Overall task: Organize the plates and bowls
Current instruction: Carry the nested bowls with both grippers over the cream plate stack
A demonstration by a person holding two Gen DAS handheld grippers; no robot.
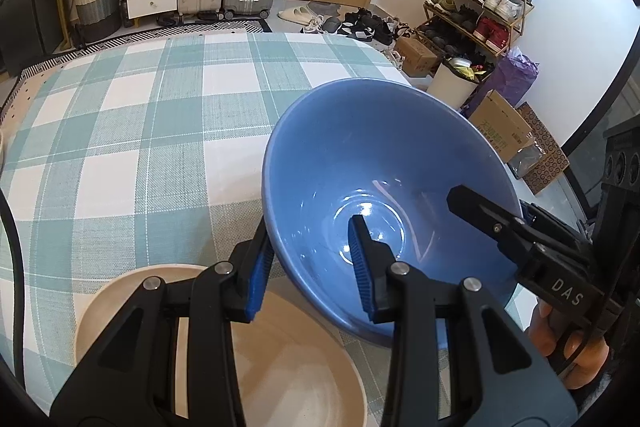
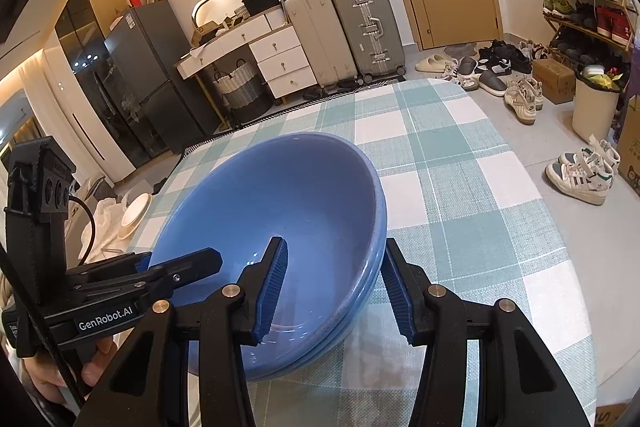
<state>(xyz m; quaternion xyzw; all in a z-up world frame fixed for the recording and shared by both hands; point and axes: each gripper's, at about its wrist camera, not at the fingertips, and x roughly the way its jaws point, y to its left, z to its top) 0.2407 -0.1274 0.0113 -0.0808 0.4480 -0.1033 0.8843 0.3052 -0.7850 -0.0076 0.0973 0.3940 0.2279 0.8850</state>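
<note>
Blue bowls look already nested: right view shows two stacked rims, blue bowl stack [image 2: 288, 227] on the counter [image 2: 460, 195] near its near edge. Beige plate [image 1: 296, 359] still separate at the near left; another pale dish [image 2: 134, 213] lies off the left edge. Left tool [image 1: 310, 267] and right tool [image 2: 334, 287] each straddle the rim, jaws part-open, not visibly clamped.

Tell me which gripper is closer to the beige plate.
Left. The left gripper is directly above the beige plate, straddling the near rim of the blue bowl. The right gripper straddles the bowl's opposite rim, farther from the plate.
</note>
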